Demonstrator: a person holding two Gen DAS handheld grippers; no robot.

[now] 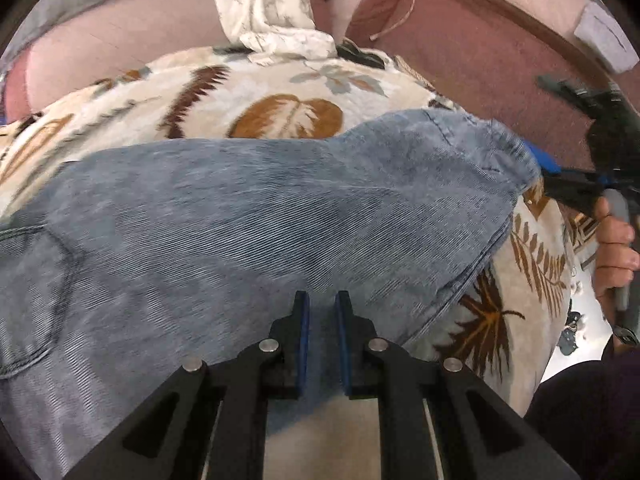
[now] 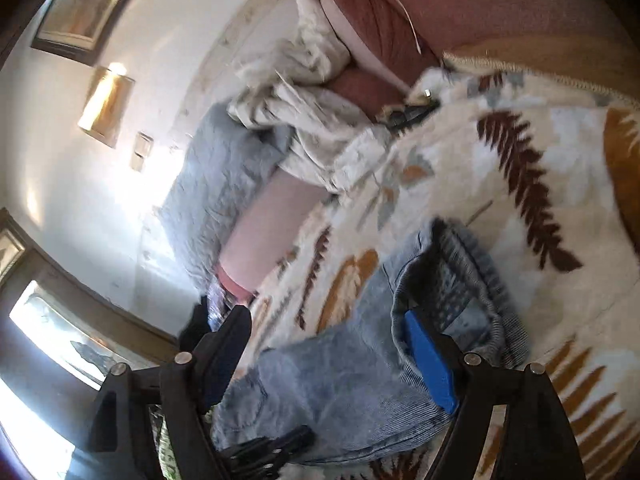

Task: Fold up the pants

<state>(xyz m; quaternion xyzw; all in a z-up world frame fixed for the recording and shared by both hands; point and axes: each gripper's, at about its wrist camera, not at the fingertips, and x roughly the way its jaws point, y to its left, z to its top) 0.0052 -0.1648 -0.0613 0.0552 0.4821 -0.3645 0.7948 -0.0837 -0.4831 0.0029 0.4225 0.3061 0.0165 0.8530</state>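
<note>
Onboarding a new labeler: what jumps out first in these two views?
The pale blue denim pants dominate, spread across a cream leaf-print blanket on the bed. The left tool hovers nearly shut over their middle. At the waistband end, the right tool stands wide open, one blue pad inside the waist opening.
</note>
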